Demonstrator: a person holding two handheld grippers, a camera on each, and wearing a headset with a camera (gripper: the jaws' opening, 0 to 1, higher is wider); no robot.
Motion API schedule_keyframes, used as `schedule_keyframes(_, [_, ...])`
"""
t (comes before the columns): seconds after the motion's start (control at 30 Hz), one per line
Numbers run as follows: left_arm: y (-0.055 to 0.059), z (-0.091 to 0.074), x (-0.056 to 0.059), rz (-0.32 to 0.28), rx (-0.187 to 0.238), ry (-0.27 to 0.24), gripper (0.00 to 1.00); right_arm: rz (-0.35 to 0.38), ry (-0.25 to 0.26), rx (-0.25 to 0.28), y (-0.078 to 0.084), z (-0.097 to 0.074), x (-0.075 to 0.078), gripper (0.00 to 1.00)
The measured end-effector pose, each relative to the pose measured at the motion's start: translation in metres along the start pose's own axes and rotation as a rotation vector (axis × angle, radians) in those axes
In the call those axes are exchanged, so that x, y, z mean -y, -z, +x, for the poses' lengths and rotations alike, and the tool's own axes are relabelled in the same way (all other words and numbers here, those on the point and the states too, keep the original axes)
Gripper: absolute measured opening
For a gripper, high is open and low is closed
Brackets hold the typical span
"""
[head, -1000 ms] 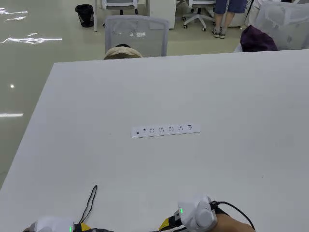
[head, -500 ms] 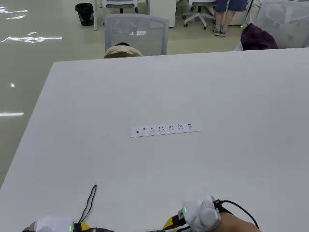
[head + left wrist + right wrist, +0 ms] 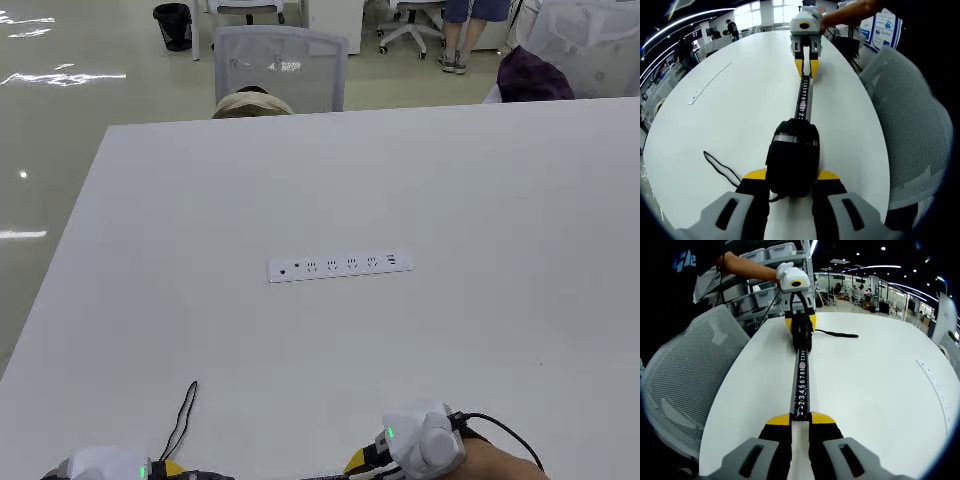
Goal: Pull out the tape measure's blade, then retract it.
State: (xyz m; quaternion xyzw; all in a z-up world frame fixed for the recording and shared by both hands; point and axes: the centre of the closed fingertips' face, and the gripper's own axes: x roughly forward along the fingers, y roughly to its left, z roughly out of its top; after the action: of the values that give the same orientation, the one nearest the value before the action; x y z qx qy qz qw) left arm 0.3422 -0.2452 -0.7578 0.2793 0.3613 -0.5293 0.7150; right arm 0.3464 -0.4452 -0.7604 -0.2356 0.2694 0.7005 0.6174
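Where right gripper [image 3: 800,416] pinches, blade [image 3: 801,375] numerals read 23456789

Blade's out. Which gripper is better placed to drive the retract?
Right, likely: the right gripper pinches the blade at its tip and can walk it back toward the case, which the left gripper clamps.

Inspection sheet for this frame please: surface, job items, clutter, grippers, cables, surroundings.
Surface: white table, flat and clean.
Job's things: black case of the tape measure, with the blade pulled out along the table between the grippers.
Clutter: power strip mid-table.
Grippers: left gripper shut on the case; right gripper shut on the blade's end.
Cables: black strap lying loose by the case; black cable at the right gripper.
Surroundings: mesh chair, bin, shiny floor.
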Motion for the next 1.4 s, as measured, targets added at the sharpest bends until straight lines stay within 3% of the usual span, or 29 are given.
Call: schedule_keyframes(1.4, [-0.001,0.001,0.0,-0.005,0.001,0.002,0.28,0.002,-0.003,-0.02,0.013,-0.014,0.0,0.09])
